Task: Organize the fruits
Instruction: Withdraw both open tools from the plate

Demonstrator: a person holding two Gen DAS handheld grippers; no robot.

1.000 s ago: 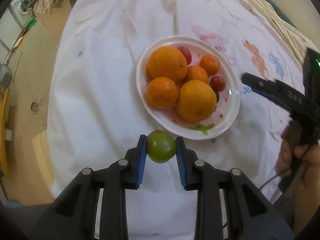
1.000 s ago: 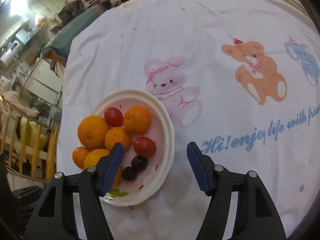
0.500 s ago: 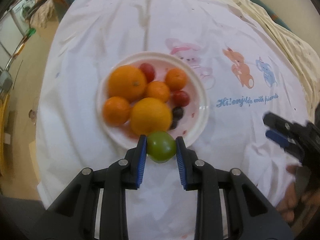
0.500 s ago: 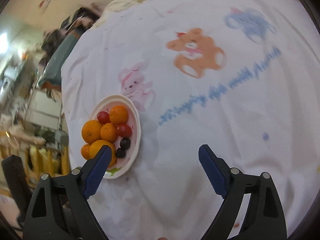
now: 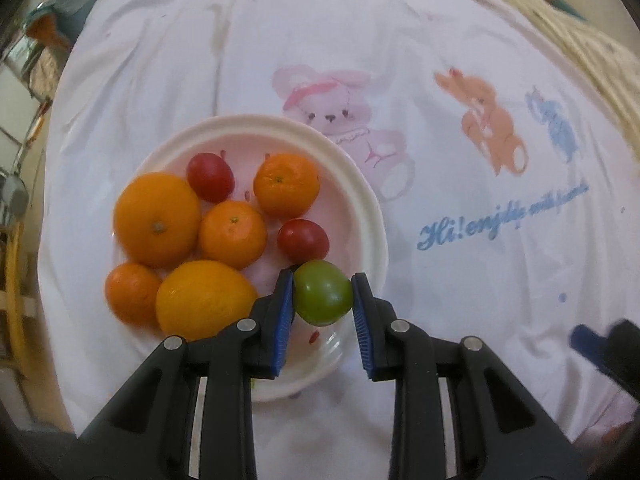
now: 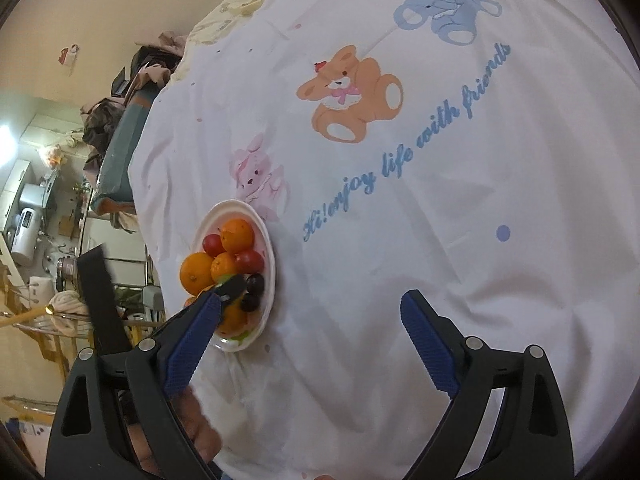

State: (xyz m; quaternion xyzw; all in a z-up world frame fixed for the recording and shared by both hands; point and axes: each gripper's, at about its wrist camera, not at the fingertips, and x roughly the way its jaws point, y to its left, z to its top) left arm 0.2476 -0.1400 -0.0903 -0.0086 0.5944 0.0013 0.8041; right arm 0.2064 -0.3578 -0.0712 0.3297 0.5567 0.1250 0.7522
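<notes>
My left gripper (image 5: 323,298) is shut on a green tomato (image 5: 323,298) and holds it over the near right part of a white plate (image 5: 360,196). The plate holds several oranges (image 5: 157,218) and two red tomatoes (image 5: 303,240). In the right wrist view the same plate (image 6: 269,240) sits at the left with the oranges, red tomatoes and two dark grapes (image 6: 256,284). My right gripper (image 6: 308,336) is open and empty, above the cloth to the right of the plate. The left gripper's tip (image 6: 232,289) shows over the plate there.
A white tablecloth (image 5: 440,240) with cartoon bears and blue lettering covers the round table. The table edge drops off at the left, with furniture and clutter beyond (image 6: 48,208). The right gripper's blue pad (image 5: 588,344) shows at the right edge of the left wrist view.
My left gripper has carried the green tomato forward from the cloth in front of the plate to over the plate's near right part. My right gripper has pulled back and away to the right.
</notes>
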